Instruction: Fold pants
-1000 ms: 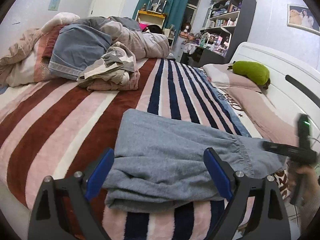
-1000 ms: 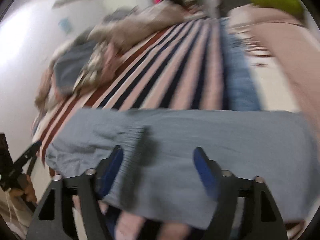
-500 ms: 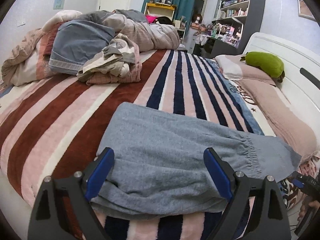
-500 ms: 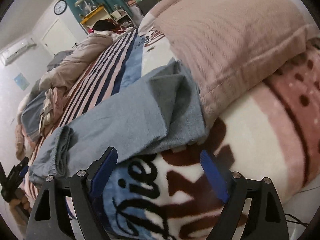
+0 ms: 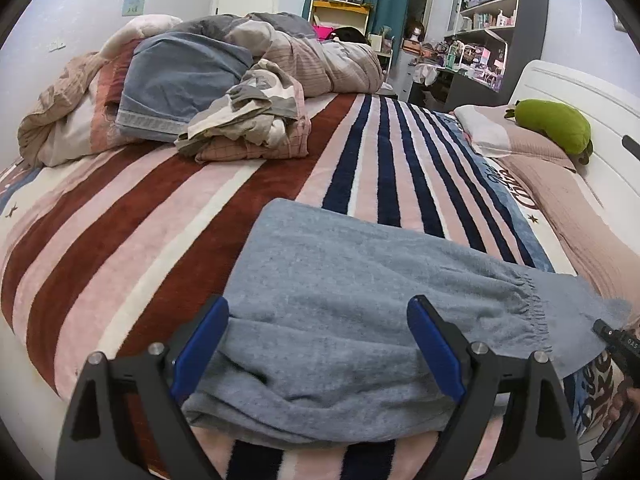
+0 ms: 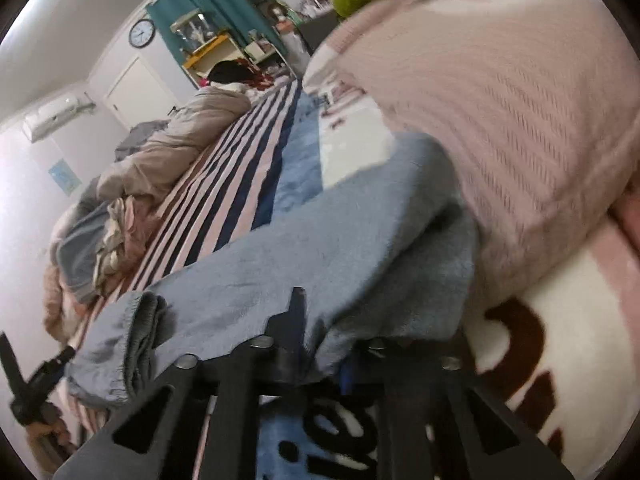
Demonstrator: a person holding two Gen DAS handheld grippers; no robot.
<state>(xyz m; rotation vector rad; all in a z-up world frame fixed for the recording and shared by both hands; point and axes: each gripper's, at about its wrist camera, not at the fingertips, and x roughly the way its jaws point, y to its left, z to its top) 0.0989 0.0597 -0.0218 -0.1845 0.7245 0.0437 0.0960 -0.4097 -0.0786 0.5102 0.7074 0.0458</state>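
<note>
The grey pants [image 5: 360, 320] lie half-folded across the striped blanket [image 5: 120, 220] at the bed's near edge. My right gripper [image 6: 316, 344] has just been closing and, though blurred, seems to be pinching their hem beside the pink pillow [image 6: 500, 120], ready to fold. My left gripper [image 5: 320, 344] hangs wide open over the other end, gripping nothing.
</note>
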